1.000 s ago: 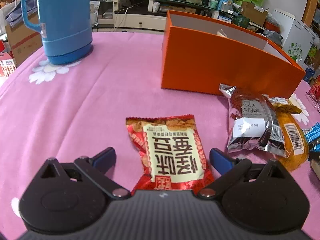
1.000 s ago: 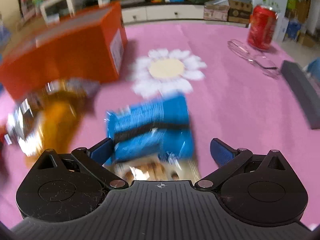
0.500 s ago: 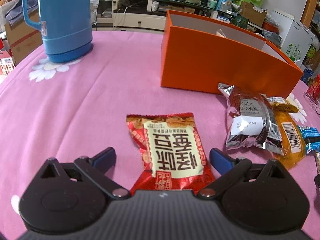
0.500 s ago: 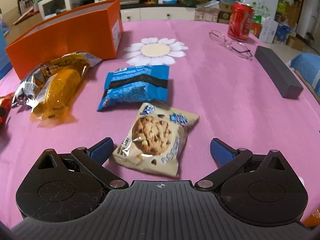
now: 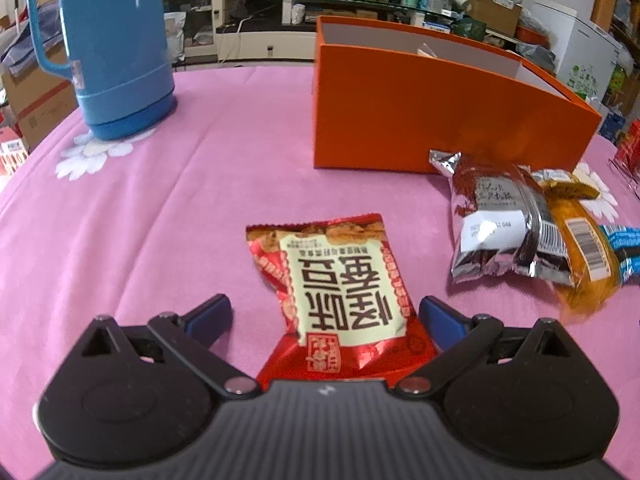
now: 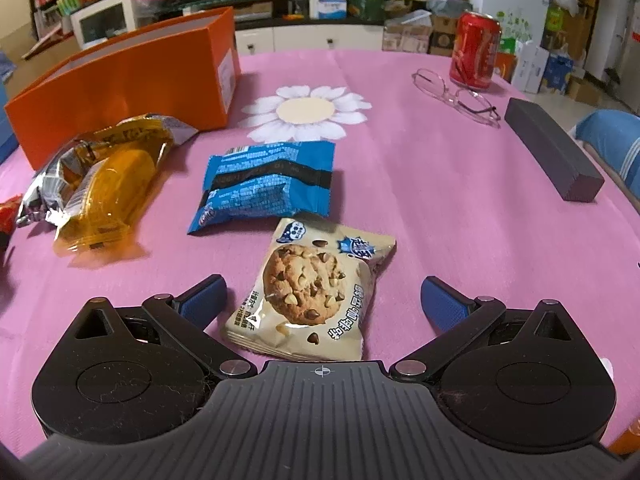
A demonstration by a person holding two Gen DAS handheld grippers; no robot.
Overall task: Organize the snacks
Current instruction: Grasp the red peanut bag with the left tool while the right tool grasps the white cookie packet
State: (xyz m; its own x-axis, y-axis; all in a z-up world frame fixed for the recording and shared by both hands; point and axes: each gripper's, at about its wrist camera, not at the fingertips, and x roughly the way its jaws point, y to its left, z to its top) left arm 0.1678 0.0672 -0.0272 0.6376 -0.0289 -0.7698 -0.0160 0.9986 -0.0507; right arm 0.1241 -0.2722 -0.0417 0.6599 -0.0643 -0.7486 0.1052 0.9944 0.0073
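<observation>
Both claws stand spread wide, each with a packet lying flat between its fingers on the pink tablecloth (image 5: 168,208). The left gripper (image 5: 326,314) frames the red snack packet (image 5: 340,292), whose long axis runs away from the claw and leans slightly left, its near end tucked under the gripper body. The right gripper (image 6: 322,298) frames the cookie packet (image 6: 312,288), with the blue packet (image 6: 268,184) just beyond it. The orange box (image 5: 432,120), open-topped, sits toward the table's far edge, ahead and right of the left claw, so the left hand looks the nearer one to it.
</observation>
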